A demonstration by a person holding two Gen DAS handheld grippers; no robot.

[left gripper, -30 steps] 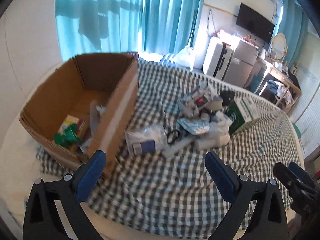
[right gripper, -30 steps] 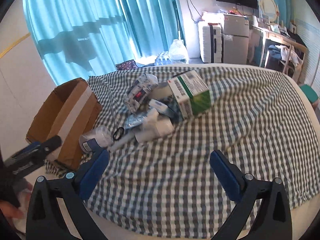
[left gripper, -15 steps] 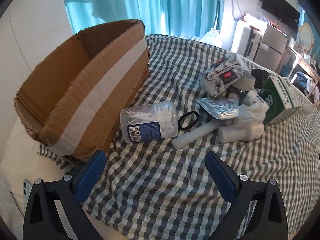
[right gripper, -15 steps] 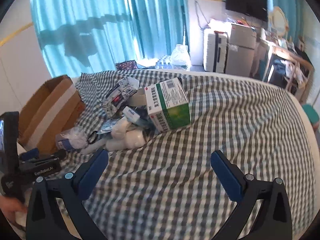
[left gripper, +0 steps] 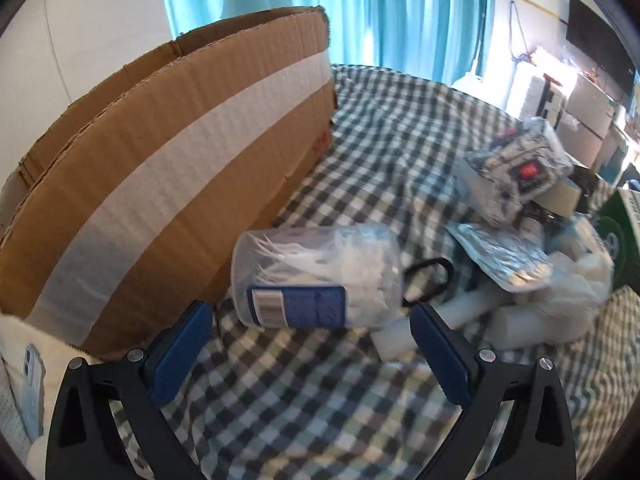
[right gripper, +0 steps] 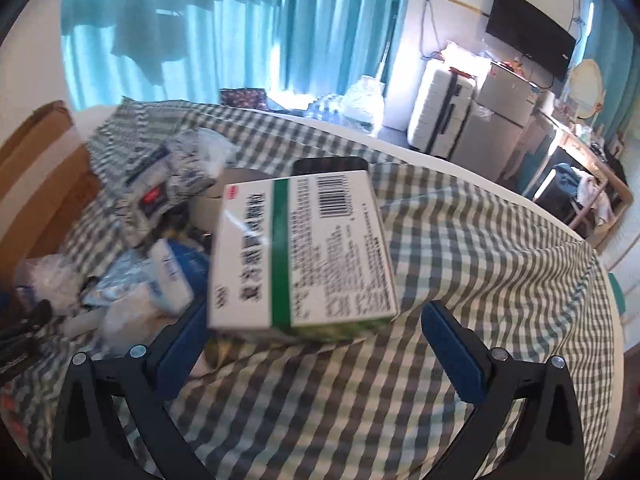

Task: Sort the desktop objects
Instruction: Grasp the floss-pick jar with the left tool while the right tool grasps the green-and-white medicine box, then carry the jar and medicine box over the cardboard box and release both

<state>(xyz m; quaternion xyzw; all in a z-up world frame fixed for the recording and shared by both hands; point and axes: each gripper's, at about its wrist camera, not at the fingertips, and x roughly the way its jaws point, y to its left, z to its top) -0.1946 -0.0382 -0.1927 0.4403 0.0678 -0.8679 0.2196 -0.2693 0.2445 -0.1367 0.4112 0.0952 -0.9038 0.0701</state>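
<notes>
Clear plastic tub of white picks (left gripper: 320, 276) lying sideways, long axis left-right | left gripper (left gripper: 310, 354) gaping wide, empty | right gripper (right gripper: 316, 344) gaping, empty, facing green-white carton (right gripper: 300, 252)

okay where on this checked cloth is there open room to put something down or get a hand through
Bare checked cloth lies right of the green-and-white box, out to the table edge. Another open strip runs behind the clear plastic jar, beside the cardboard box. It is crowded between jar and green-and-white box, where packets and white rolls pile up.

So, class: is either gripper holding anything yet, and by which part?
Nothing is held. The left gripper faces the plastic jar, the right gripper the box, jaws open.
</notes>
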